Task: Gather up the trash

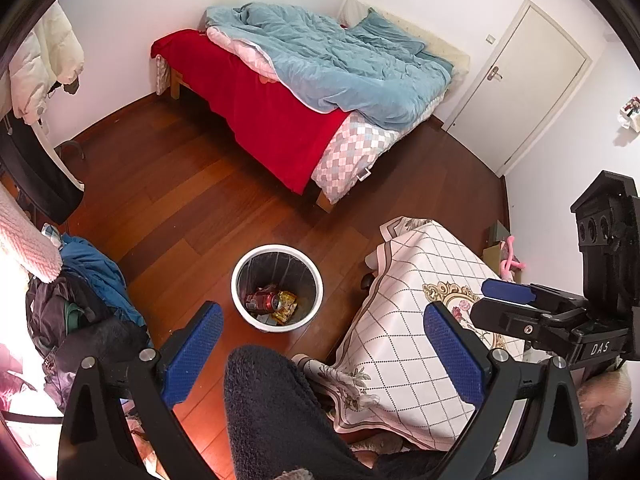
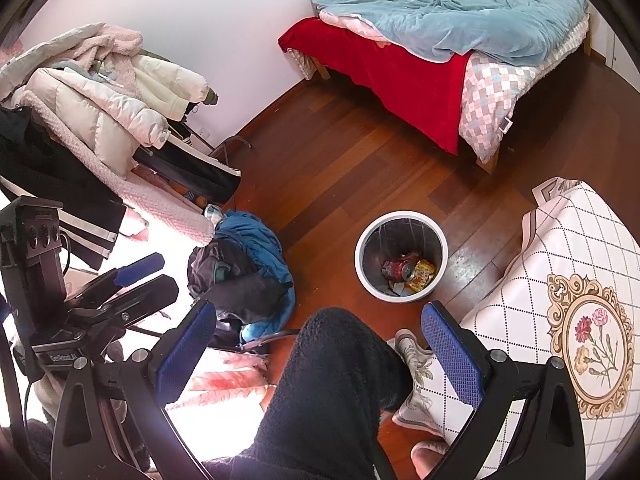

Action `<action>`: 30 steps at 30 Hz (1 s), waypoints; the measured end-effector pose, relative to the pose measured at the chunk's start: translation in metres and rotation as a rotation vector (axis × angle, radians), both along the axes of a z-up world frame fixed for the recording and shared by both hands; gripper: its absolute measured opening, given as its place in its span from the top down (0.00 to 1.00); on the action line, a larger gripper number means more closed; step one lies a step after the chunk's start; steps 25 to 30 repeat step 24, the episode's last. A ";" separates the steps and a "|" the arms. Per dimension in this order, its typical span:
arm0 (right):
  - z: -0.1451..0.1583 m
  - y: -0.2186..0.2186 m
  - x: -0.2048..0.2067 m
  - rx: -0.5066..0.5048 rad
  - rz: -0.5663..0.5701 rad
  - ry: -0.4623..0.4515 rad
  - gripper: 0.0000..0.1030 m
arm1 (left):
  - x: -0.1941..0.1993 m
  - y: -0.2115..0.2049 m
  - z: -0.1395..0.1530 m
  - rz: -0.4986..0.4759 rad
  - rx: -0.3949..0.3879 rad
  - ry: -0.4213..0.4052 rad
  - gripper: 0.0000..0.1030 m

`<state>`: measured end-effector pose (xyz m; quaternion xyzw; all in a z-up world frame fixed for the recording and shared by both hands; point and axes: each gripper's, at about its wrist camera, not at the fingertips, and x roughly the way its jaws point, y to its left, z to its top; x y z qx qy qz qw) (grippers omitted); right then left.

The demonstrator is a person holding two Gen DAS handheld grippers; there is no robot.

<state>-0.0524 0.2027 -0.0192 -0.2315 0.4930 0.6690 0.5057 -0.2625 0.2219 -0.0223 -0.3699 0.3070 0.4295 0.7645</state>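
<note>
Beyond the left claw (image 1: 324,344), on the wood floor (image 1: 168,184): a white bin (image 1: 277,286), black-lined, holding a red can (image 1: 264,301) and a yellow wrapper (image 1: 286,306) at its bottom. Blue pads spread wide, pinching nothing, held well above the bin. Right of the bin, a desk (image 1: 404,320) under a white lattice cloth. Behind the bin, a bed (image 1: 312,92) with red and blue covers. Left of the bin, a clothes heap (image 1: 80,288). At the far right edge, the right claw (image 1: 506,292) seen side-on.

Past the right claw (image 2: 320,348), also spread and empty: the same bin (image 2: 401,256), can (image 2: 398,270) and wrapper (image 2: 424,274) inside. Right of the bin, the desk (image 2: 560,264); behind it, the bed (image 2: 440,40); left of it, the heap (image 2: 244,268) and piled coats (image 2: 100,92). Between the pads, below the bin, a dark-trousered leg (image 2: 328,384). Far left of the bin, the left claw (image 2: 140,276).
</note>
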 end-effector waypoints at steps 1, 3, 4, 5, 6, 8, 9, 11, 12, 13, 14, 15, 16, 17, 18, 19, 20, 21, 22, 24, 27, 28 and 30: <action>0.000 0.001 -0.001 0.001 0.000 -0.001 0.00 | 0.000 -0.001 0.001 0.001 0.001 -0.002 0.01; 0.001 0.000 -0.001 0.002 0.003 0.000 0.00 | -0.001 -0.001 0.001 0.003 0.002 -0.003 0.01; 0.001 0.000 0.000 0.003 0.003 0.000 0.00 | -0.001 -0.001 0.002 0.004 0.004 -0.004 0.01; 0.002 0.000 -0.001 0.004 0.003 0.000 0.00 | -0.001 -0.001 0.002 0.005 0.003 -0.005 0.01; 0.002 0.001 -0.001 0.004 0.003 0.000 0.00 | -0.001 -0.001 0.002 0.005 0.004 -0.005 0.01; 0.002 0.001 -0.001 0.005 0.003 -0.002 0.00 | -0.001 0.000 0.003 0.005 0.006 -0.004 0.01; 0.003 0.001 -0.001 0.006 0.002 -0.002 0.00 | -0.001 0.000 0.003 0.006 0.007 -0.004 0.01; 0.003 0.003 -0.002 0.006 0.003 -0.002 0.00 | -0.001 0.000 0.004 0.010 0.007 -0.006 0.01; 0.003 0.003 -0.001 0.006 0.002 -0.002 0.00 | -0.001 0.000 0.004 0.011 0.008 -0.006 0.01; 0.003 0.003 -0.001 0.007 0.001 -0.001 0.00 | -0.002 0.000 0.004 0.011 0.008 -0.007 0.01; 0.003 0.003 -0.002 0.007 0.002 -0.001 0.00 | -0.002 0.000 0.005 0.011 0.008 -0.008 0.01; 0.003 0.003 -0.002 0.007 0.003 -0.003 0.00 | -0.002 0.000 0.005 0.012 0.009 -0.008 0.01; 0.004 0.004 -0.001 0.008 0.004 -0.003 0.00 | -0.002 0.000 0.005 0.013 0.009 -0.008 0.01; 0.004 0.004 -0.002 0.008 0.006 -0.003 0.00 | -0.002 0.000 0.005 0.012 0.009 -0.010 0.01; 0.005 0.004 -0.002 0.008 0.008 -0.004 0.00 | -0.002 0.000 0.005 0.012 0.009 -0.008 0.01; 0.005 0.004 -0.002 0.009 0.010 -0.006 0.00 | -0.003 0.000 0.005 0.013 0.009 -0.008 0.01; 0.006 0.004 -0.003 0.009 0.012 -0.006 0.00 | -0.003 0.000 0.005 0.013 0.009 -0.012 0.01; 0.007 0.004 -0.003 0.010 0.014 -0.006 0.00 | -0.003 0.000 0.005 0.014 0.009 -0.016 0.01; 0.007 0.003 -0.004 0.011 0.015 -0.008 0.00 | -0.004 0.000 0.006 0.016 0.011 -0.021 0.01; 0.006 0.003 -0.003 0.013 0.016 -0.007 0.00 | -0.005 0.000 0.008 0.015 0.012 -0.022 0.01; 0.006 0.003 -0.003 0.013 0.016 -0.007 0.00 | -0.005 0.000 0.008 0.015 0.012 -0.022 0.01; 0.006 0.003 -0.003 0.013 0.016 -0.007 0.00 | -0.005 0.000 0.008 0.015 0.012 -0.022 0.01; 0.006 0.003 -0.003 0.013 0.016 -0.007 0.00 | -0.005 0.000 0.008 0.015 0.012 -0.022 0.01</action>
